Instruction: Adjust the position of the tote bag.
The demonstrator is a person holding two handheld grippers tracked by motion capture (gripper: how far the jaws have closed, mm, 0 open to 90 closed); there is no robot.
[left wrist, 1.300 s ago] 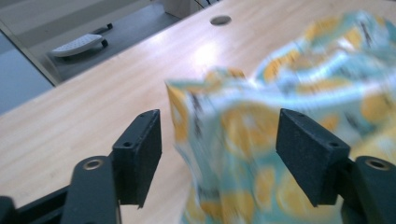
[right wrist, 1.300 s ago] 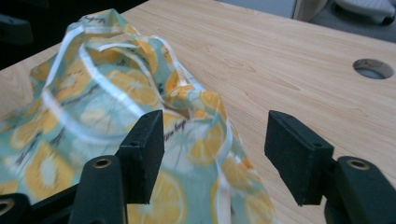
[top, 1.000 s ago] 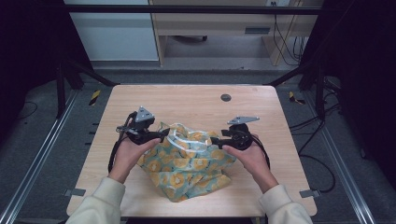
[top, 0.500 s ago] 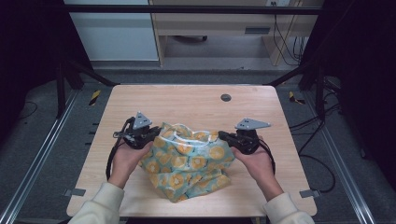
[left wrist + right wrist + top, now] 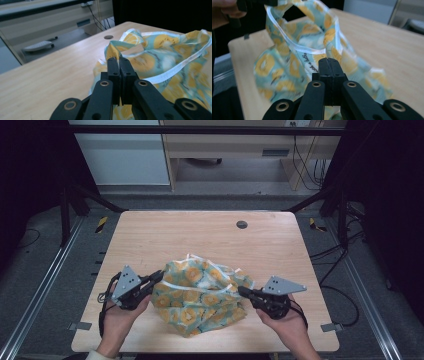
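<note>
On the wooden table (image 5: 150,240), toward its near edge, lies a crumpled cloth (image 5: 202,295) printed with orange slices on pale green and edged in white. At its left side the left tool (image 5: 159,276) has its jaws pressed together on the cloth's edge. At its right side the right tool (image 5: 242,291) is likewise clamped on the fabric. Each tool sits in a hand. A small dark round hole (image 5: 242,224) marks the far part of the table.
</note>
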